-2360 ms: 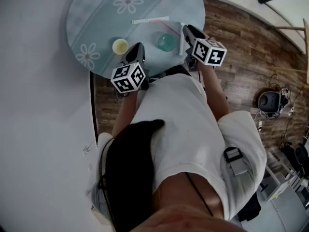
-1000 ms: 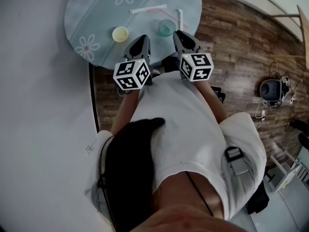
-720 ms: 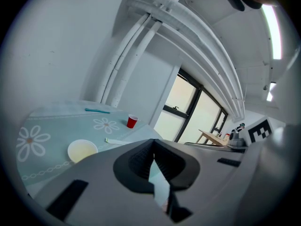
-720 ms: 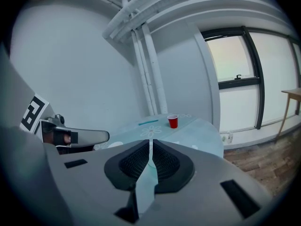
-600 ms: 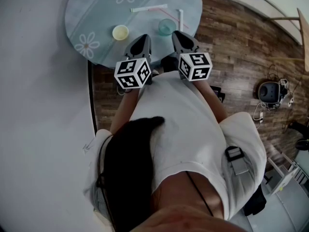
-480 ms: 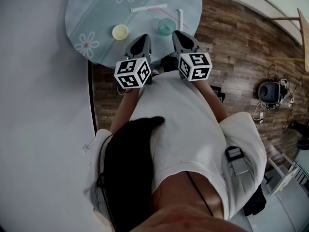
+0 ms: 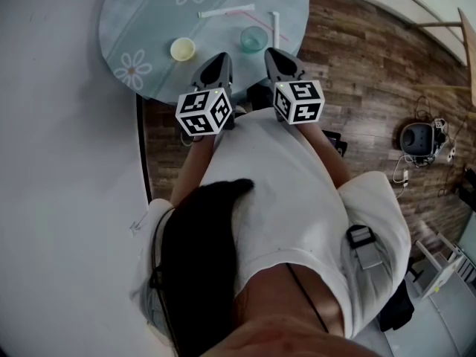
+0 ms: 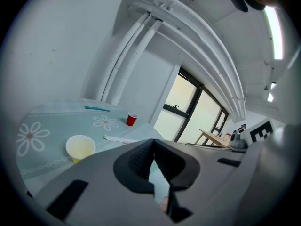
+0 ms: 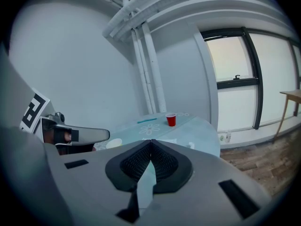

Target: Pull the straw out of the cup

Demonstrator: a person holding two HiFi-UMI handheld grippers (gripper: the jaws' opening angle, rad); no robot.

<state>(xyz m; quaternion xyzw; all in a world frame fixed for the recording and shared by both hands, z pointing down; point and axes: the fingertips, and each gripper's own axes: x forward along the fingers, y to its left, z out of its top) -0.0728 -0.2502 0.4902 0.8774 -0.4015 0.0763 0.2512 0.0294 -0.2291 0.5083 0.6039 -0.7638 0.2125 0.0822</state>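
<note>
Left gripper closed, right gripper just closed, both empty, side by side

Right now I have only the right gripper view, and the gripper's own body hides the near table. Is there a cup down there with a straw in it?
Observer: No. In the head view the green cup just beyond the right gripper, whose jaws have just been closing on nothing, shows no straw.
Operator: Where is the straw?
Observer: A white straw lies flat on the table beside that cup.
Operator: And the left gripper?
Observer: The left gripper view shows its jaws together, nothing between them.
</note>
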